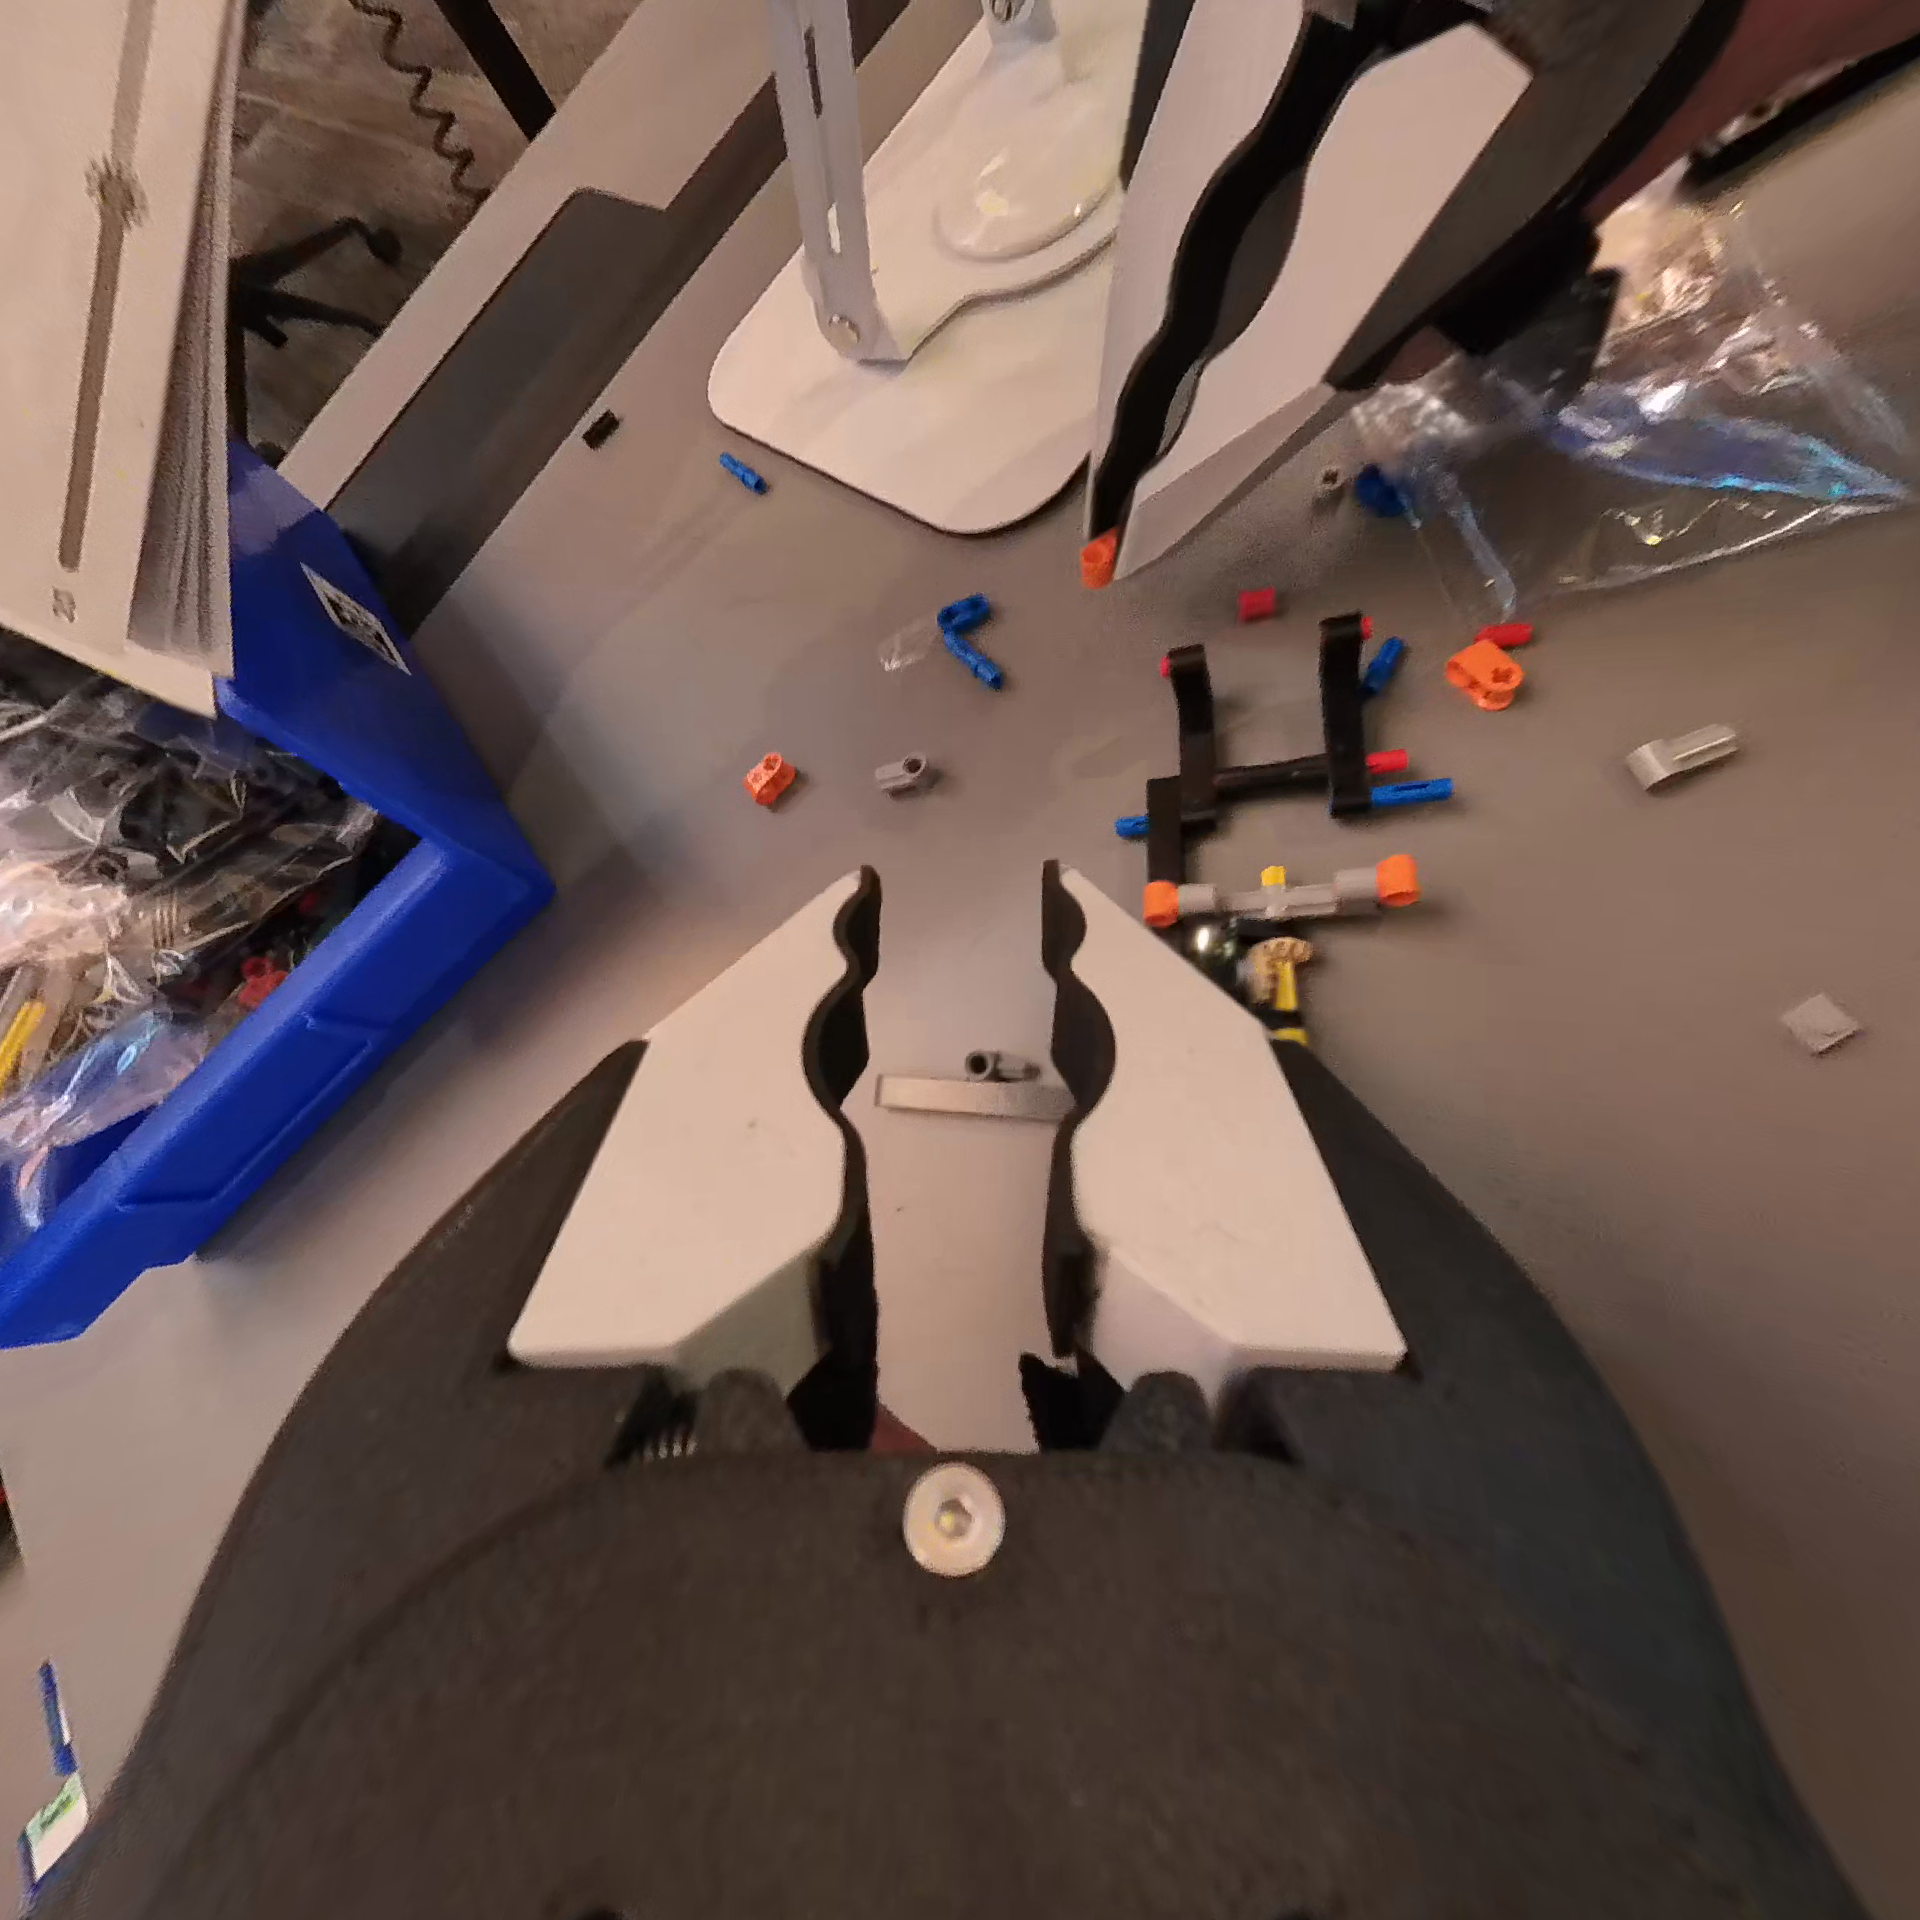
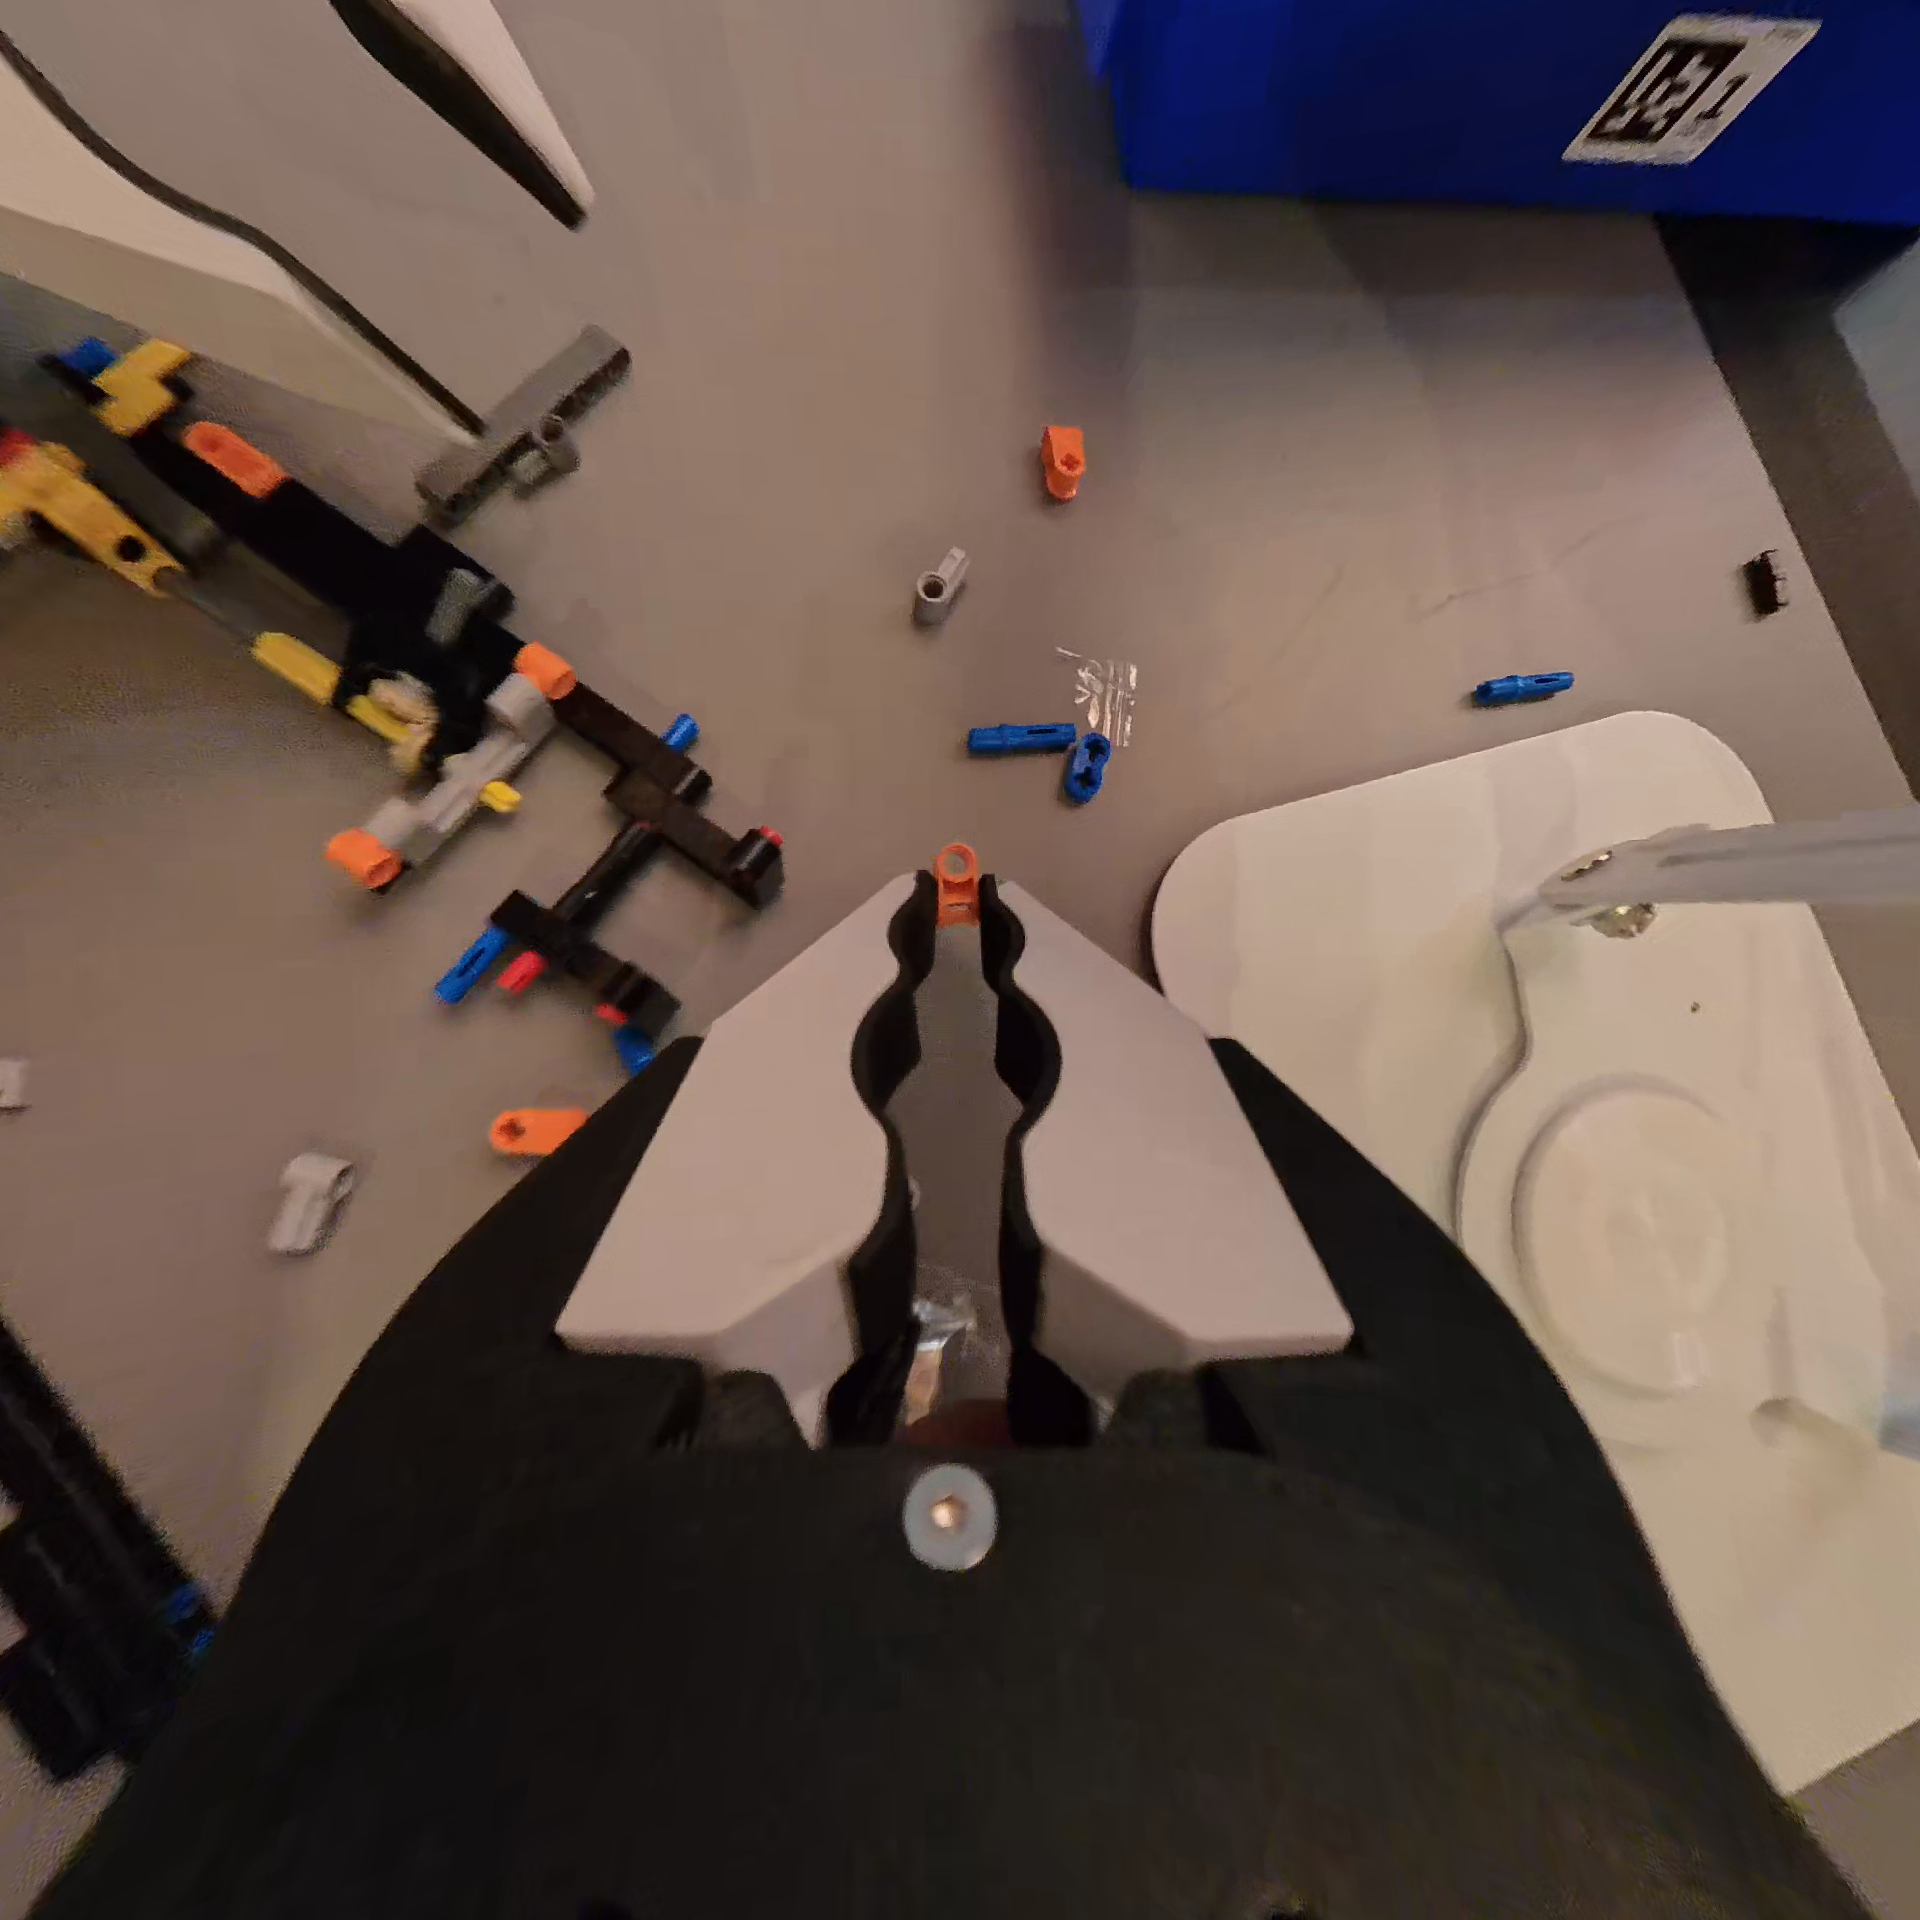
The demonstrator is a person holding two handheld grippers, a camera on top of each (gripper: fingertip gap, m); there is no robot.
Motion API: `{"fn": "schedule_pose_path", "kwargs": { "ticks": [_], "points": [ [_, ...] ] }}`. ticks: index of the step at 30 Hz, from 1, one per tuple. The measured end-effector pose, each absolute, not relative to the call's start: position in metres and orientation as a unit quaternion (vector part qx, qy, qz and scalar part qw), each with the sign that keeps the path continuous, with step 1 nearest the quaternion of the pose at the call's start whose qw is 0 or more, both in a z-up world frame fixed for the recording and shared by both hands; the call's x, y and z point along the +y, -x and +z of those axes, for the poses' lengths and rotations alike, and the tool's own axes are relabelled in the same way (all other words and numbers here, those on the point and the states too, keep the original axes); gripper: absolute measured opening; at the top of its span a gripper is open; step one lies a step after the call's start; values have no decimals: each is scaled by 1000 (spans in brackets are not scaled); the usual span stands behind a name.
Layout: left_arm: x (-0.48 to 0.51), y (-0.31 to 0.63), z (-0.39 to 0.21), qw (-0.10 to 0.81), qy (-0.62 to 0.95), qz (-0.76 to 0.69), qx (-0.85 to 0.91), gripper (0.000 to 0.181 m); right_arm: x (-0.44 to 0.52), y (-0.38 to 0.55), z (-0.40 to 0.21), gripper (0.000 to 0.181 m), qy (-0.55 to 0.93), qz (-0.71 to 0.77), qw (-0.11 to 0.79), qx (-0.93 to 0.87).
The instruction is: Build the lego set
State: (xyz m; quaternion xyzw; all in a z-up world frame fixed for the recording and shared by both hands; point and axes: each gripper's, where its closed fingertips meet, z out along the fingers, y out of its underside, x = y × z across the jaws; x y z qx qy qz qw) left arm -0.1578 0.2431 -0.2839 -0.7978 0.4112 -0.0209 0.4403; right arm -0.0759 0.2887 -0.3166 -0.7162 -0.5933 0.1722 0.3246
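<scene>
Lego assembly (image 2: pixel 582 769), a part-built frame of black studless beams w/ blue and red pins, orange end caps, a grey cross-axle section and yellow bits, lies flat on the matte grey tabletop (image 2: pixel 1299 436); in the left wrist view its near end is hidden behind the left gripper's finger. Right gripper (image 2: pixel 956 883) is pinching a small orange connector (image 2: pixel 956 888) at its very tips, the ring end poking out past the wavy black pads, held above the tabletop just beside the rounded corner of a glossy white stand base (image 2: pixel 1455 935). Left gripper (image 1: pixel 961 883) is spread apart w/ nothing between the fingers, hovering over a flat grey beam (image 1: pixel 971 1096) and a short grey pin connector (image 1: pixel 997 1065) touching it; the beam's right end is cut off by the finger. Loose pieces sit scattered mid-tabletop: an orange connector (image 2: pixel 1062 462), a grey tube connector (image 2: pixel 940 587), blue pins (image 2: pixel 1023 740), a scrap of clear crinkled plastic (image 2: pixel 1101 691). A blue plastic bin (image 1: pixel 343 935) stuffed w/ bagged parts stands near the tabletop's edge, a square black-and-white marker sticker on its wall; contents too jumbled to tell apart. An open booklet (image 1: pixel 125 332) leans over the bin, cut off by the frame. A crumpled clear bag (image 1: pixel 1683 416) lies behind the right gripper, partly hidden.
</scene>
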Motion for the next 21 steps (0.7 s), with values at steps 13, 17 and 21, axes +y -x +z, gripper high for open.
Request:
{"fn": "schedule_pose_path", "kwargs": {
  "ticks": [13,17,21],
  "points": [
    [217,87,-238,528,692,14,493,36,221,42,-233,6,700,358,329,-524],
    [212,80,-235,531,676,35,509,34,208,24,-223,6,700,379,333,-505],
    [222,116,-239,518,704,53,482,31,200,-3,-228,6,714,372,334,-490]
  ]
}}
